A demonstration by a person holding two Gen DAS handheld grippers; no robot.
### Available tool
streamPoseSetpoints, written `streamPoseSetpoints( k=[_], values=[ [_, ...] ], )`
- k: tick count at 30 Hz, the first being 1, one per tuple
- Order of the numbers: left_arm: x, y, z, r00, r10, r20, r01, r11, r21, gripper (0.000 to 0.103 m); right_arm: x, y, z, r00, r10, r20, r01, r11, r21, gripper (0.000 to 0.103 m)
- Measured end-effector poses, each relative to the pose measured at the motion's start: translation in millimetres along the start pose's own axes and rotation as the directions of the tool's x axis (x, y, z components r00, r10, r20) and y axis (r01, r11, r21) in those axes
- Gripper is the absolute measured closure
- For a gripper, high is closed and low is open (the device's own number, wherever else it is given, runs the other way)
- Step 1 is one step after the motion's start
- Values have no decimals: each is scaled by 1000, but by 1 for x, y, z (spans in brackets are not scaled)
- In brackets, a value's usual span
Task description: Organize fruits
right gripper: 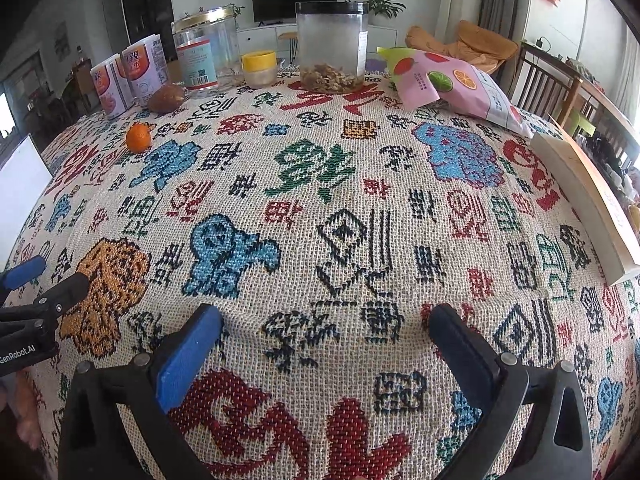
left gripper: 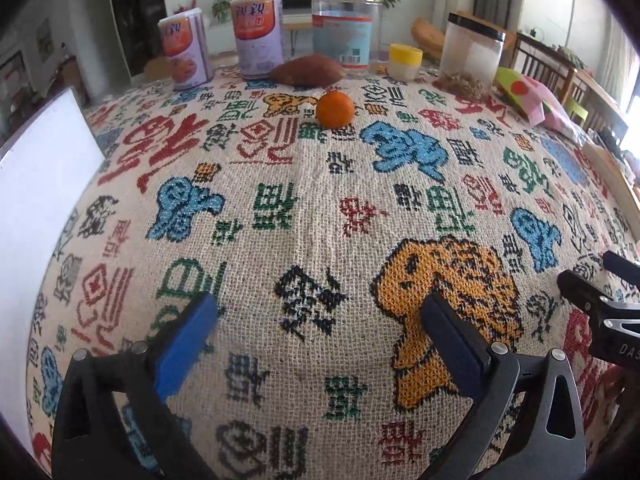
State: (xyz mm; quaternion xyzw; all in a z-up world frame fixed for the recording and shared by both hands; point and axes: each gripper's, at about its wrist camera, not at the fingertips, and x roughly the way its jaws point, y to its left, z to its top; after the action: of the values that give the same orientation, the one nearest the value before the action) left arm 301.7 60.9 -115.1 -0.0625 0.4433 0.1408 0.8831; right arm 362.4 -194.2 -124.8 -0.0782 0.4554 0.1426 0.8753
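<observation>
A small orange mandarin lies on the patterned woven tablecloth toward the far side. Just behind it rests a brown sweet potato. My left gripper hovers low over the near cloth, well short of the mandarin. It is open wide, with only cloth between its blue pads. My right gripper is beside it on the right, also open with nothing between its fingers. Each gripper shows at the edge of the other's view: the right gripper and the left gripper.
Along the far edge stand two purple cans, a clear glass jar, a small yellow-lidded jar and a black-lidded plastic jar. A pink snack bag lies far right. A pale wooden board is at the right, a white panel at the left.
</observation>
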Motion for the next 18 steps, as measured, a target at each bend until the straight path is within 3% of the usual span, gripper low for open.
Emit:
streamPoseSetpoints(
  k=[18],
  values=[
    [0, -1, 0, 1000, 5, 2, -5, 1000, 7, 1, 0, 0, 0, 1000, -2, 0, 2, 1000, -1, 0]
  ],
)
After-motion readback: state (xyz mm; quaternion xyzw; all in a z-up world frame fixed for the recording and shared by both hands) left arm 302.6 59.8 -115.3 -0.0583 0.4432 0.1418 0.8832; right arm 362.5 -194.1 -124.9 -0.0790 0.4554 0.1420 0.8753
